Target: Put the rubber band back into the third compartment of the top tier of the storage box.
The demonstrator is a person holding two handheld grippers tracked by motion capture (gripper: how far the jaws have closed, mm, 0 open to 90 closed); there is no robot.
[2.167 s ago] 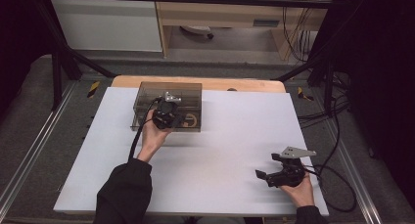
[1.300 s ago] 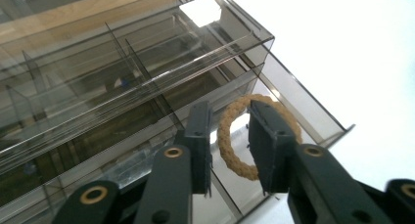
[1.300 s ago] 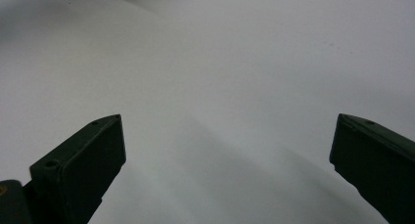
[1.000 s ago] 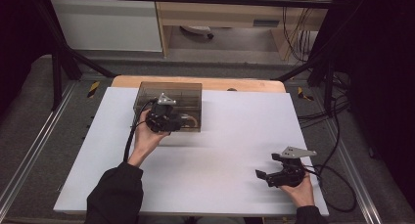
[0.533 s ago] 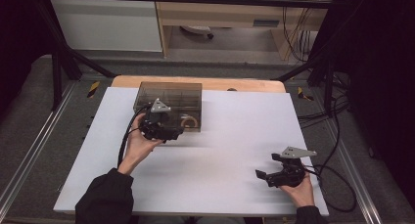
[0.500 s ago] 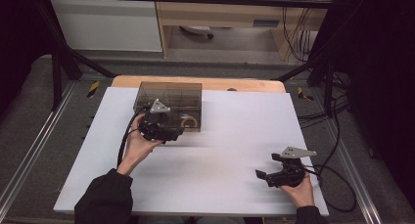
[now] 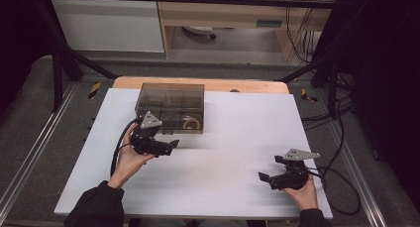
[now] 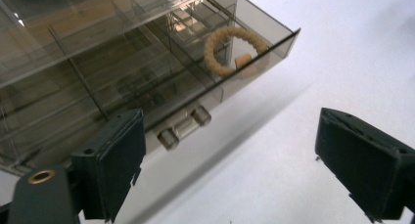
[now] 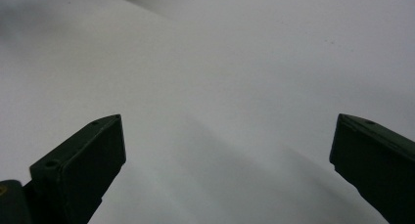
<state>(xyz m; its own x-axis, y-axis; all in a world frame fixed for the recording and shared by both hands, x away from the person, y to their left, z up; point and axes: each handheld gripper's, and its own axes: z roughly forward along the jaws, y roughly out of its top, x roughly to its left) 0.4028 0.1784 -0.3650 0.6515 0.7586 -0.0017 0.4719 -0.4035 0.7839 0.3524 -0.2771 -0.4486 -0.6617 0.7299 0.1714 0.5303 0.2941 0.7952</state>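
Observation:
A smoky see-through compartment box with its lid down stands at the back left of the white table. A tan rope ring lies in its front right compartment. In the left gripper view the box, the ring and a clear front latch are close ahead. My left gripper lies just in front of the box and points right. Its jaws have just been opening and hold nothing. In its own view the left gripper stands wide. My right gripper rests open at the near right, over bare table.
Black cables trail off the table's right edge. A wooden board edge shows behind the white top. Metal frame rails run along both sides. White surface stretches between the two grippers.
My left gripper has drawn back from the box's front towards the near side, turned to point right, and its jaws have spread. The right hand has stayed put.

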